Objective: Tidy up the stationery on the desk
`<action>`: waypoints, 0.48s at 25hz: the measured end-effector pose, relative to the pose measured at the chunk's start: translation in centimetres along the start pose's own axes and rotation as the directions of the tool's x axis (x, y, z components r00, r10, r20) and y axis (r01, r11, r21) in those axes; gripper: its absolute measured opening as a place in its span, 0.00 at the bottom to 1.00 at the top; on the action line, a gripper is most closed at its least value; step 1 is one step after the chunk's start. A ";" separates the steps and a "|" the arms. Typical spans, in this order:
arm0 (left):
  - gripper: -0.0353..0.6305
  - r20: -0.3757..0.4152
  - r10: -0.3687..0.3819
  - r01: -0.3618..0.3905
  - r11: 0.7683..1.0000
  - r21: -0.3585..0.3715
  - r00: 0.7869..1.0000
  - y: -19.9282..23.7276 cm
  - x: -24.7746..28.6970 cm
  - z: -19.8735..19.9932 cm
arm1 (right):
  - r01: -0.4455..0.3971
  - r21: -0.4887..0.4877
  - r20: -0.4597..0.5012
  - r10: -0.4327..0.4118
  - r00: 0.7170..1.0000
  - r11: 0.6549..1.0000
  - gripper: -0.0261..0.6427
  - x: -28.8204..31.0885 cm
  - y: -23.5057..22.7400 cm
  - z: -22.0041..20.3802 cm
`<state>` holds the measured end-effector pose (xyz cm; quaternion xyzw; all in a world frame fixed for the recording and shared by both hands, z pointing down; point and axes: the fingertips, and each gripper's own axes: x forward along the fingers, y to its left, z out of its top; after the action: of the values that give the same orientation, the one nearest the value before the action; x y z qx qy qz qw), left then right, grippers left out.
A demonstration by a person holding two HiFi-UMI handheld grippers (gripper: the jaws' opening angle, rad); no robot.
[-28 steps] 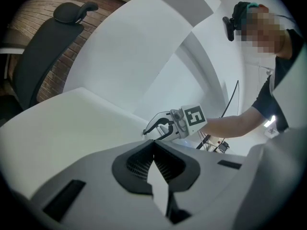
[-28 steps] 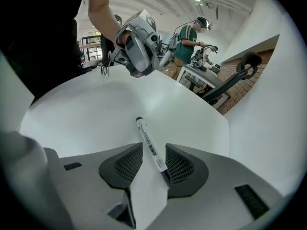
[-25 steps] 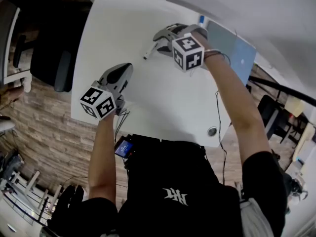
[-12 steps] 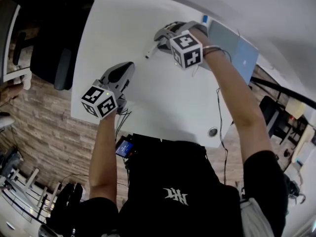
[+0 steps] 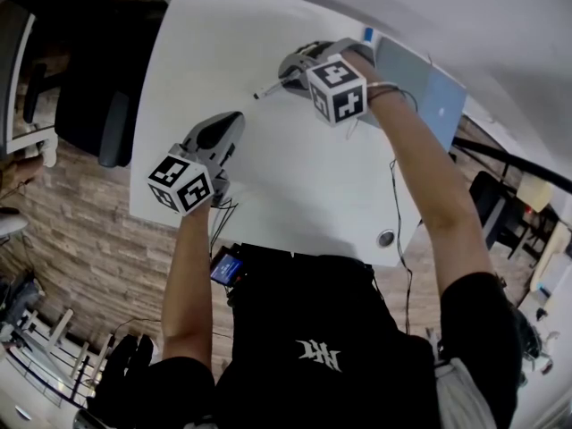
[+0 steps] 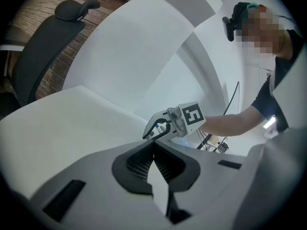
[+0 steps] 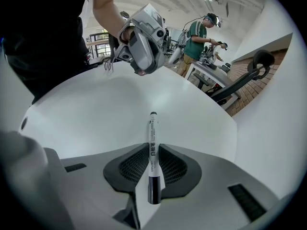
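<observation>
Seen from above, a person stands at a white desk (image 5: pixel 223 43) with a gripper in each hand. The right gripper (image 5: pixel 286 77) reaches over the far middle of the desk and points steeply down. Its jaws have just been closing and now stand narrow, pinching a white marker (image 7: pixel 153 128) between the ribbed pads. The marker's dark end sits back between the jaws, and its tip sticks out in front, over the desktop. Whether the tip touches the desk cannot be told. The left gripper (image 5: pixel 229 123) hovers over the near left part of the desk, well apart from the marker, with its jaws pressed together and nothing between them. A closed grey-blue laptop (image 5: pixel 420 88) lies at the far right corner. A black office chair (image 5: pixel 98 105) stands beside the desk's left edge.
</observation>
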<state>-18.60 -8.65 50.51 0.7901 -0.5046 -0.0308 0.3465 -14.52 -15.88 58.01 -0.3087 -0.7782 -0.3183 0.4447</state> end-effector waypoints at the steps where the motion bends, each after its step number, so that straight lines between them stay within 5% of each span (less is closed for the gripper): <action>1: 0.06 0.000 -0.002 0.002 1.000 0.002 1.000 -0.1 0.1 0.1 | 0.010 0.011 0.008 -0.010 1.000 1.000 0.17 -0.3 -0.2 0.1; 7: 0.06 -0.001 -0.022 0.022 1.000 0.016 1.000 -0.5 0.2 0.9 | 0.113 0.233 0.118 -0.144 0.983 0.966 0.17 -3.2 -2.6 0.8; 9: 0.06 -0.004 -0.033 0.033 0.999 0.023 0.999 -0.8 0.4 1.3 | 0.152 0.385 0.168 -0.231 0.958 0.910 0.17 -4.8 -3.7 0.5; 12: 0.06 -0.012 -0.058 0.058 0.998 0.039 0.998 -1.4 1.1 1.7 | 0.187 0.613 0.195 -0.377 0.906 0.767 0.17 -7.4 -4.9 -1.1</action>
<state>-17.64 -10.08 48.69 0.8111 -0.4801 -0.0265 0.3329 -14.64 -21.15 50.76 -0.0814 -0.9346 -0.0771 0.3375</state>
